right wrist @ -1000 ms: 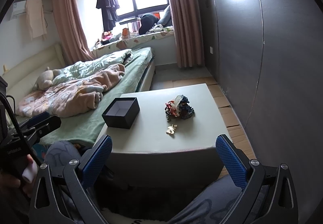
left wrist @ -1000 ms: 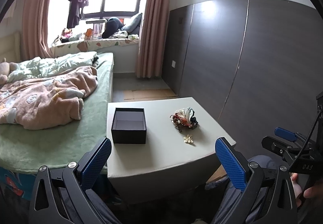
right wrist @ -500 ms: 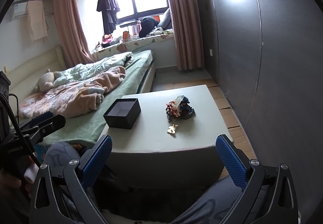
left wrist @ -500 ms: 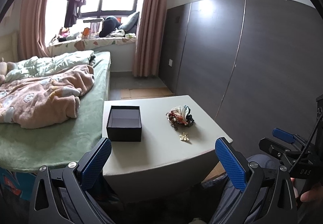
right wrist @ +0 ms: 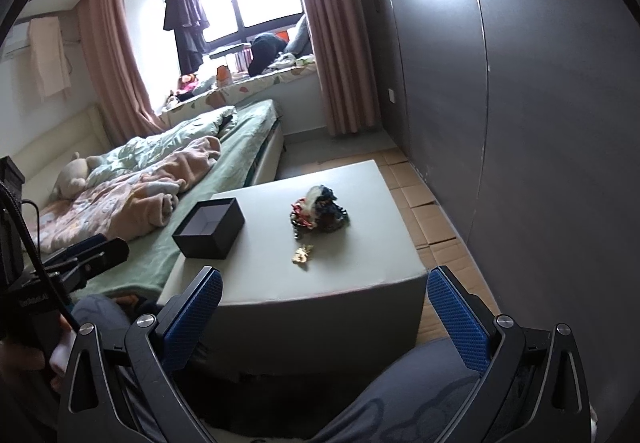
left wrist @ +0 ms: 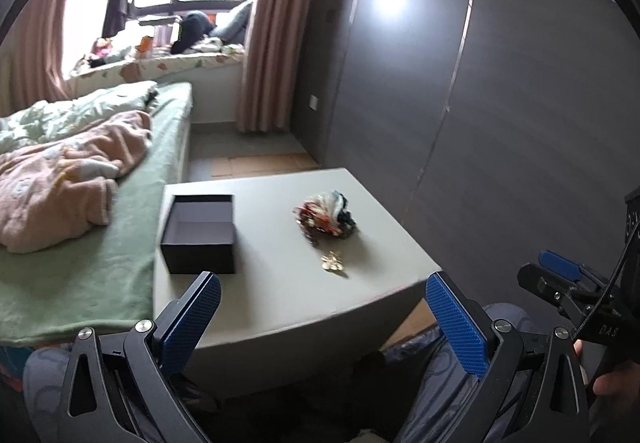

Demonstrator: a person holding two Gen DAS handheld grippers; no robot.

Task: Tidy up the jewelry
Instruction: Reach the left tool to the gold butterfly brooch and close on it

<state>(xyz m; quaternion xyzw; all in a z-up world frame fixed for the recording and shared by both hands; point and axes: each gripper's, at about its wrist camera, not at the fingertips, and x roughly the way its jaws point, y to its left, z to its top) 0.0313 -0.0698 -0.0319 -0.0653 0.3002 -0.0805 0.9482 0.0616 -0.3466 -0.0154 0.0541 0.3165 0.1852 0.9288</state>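
Observation:
An open, empty black box point(left wrist: 199, 232) point(right wrist: 209, 227) stands on the left part of a low grey table point(left wrist: 280, 295) point(right wrist: 360, 267). A tangled pile of coloured jewelry point(left wrist: 325, 216) point(right wrist: 319, 208) lies to its right. A small gold piece point(left wrist: 332, 261) point(right wrist: 303, 254) lies just in front of the pile. My left gripper point(left wrist: 323, 315) is open and empty, short of the table's near edge. My right gripper point(right wrist: 325, 313) is open and empty, also short of the near edge. Each gripper shows at the side of the other's view.
A bed point(left wrist: 100, 243) with a pink blanket point(left wrist: 68, 183) borders the table's left side. A dark grey panelled wall point(left wrist: 500, 123) runs along the right. Cardboard-covered floor point(right wrist: 428, 211) lies between table and wall. My knees point(right wrist: 400, 391) are below the grippers.
Both grippers have moved forward toward the table, so the box and jewelry look larger. Both stay open. Nothing on the table has moved.

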